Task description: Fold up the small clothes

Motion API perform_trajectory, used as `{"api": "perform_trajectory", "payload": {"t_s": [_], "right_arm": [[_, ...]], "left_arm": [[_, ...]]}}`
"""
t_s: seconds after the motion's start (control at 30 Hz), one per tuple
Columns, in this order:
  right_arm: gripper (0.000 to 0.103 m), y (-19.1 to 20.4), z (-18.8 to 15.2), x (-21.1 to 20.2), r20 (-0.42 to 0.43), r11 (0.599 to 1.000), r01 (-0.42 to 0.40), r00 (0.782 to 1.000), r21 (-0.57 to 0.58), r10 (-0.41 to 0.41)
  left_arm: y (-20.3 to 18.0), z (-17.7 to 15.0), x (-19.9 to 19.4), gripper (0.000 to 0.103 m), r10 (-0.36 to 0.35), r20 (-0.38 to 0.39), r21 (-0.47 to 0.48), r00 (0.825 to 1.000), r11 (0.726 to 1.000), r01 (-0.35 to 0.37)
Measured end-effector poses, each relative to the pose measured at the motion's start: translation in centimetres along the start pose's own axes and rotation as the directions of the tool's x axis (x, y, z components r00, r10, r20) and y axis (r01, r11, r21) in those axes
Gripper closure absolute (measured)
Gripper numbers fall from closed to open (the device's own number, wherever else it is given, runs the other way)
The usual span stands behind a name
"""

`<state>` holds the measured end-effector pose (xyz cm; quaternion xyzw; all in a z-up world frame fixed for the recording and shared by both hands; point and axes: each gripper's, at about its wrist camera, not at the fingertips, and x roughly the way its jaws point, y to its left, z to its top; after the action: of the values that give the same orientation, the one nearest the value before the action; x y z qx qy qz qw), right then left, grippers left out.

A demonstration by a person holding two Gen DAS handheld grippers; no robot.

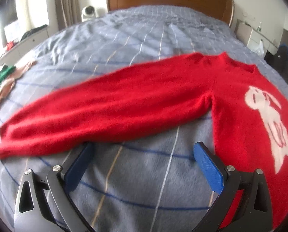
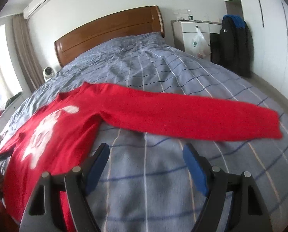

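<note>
A red sweater (image 1: 144, 100) with a white animal print lies flat on the bed, front up, both sleeves spread outward. In the left wrist view one sleeve runs left to its cuff (image 1: 6, 143), and my left gripper (image 1: 144, 150) hovers open just below that sleeve, near the armpit, with only bedspread between its blue pads (image 1: 209, 166). In the right wrist view the red sweater (image 2: 70, 127) has its other sleeve stretching right to a cuff (image 2: 273, 127). My right gripper (image 2: 146, 152) stands open below that sleeve, holding nothing.
The blue-grey checked bedspread (image 2: 153, 183) covers the bed with a wooden headboard (image 2: 109, 32) behind. Other clothes, green and pink (image 1: 2, 77), lie at the bed's left edge. A white cabinet (image 2: 188, 32) and hanging dark jackets (image 2: 235, 44) stand to the right.
</note>
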<state>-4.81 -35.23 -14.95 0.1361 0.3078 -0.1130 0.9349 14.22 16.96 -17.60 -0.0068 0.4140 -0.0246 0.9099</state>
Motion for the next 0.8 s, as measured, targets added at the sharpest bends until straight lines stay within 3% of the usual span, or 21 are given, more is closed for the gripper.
{"api": "perform_trajectory", "payload": {"t_s": [0.2, 0.4, 0.53, 0.63, 0.8], "right_arm": [[0.025, -1.6, -1.3, 2.6, -0.034, 0.998, 0.02, 0.999, 0.065, -0.017], [0.025, -1.7, -1.6, 2.9, -0.026, 0.994, 0.055, 0.998, 0.09, -0.053], [0.025, -1.1, -2.1, 2.5, -0.001, 0.992, 0.093, 0.996, 0.089, -0.093], [0.025, -0.6, -2.4, 1.7, 0.035, 0.994, 0.088, 0.995, 0.063, -0.09], [0.025, 0.1, -1.8, -0.1, 0.024, 0.997, 0.079, 0.997, 0.024, -0.079]], "left_arm": [[-0.1, 0.5, 1.4, 0.0, 0.006, -0.042, 0.016, 0.999, 1.0, -0.005], [-1.5, 0.6, 1.0, 0.0, -0.007, -0.068, 0.115, 0.998, 0.993, 0.014], [-1.7, 0.4, 0.1, 0.0, 0.012, -0.035, 0.162, 0.999, 0.987, -0.006], [-1.2, -0.5, -0.4, 0.0, 0.03, -0.008, 0.151, 1.0, 0.988, -0.029], [0.1, 0.7, 0.1, 0.0, -0.007, -0.028, 0.055, 1.0, 0.998, 0.008]]}}
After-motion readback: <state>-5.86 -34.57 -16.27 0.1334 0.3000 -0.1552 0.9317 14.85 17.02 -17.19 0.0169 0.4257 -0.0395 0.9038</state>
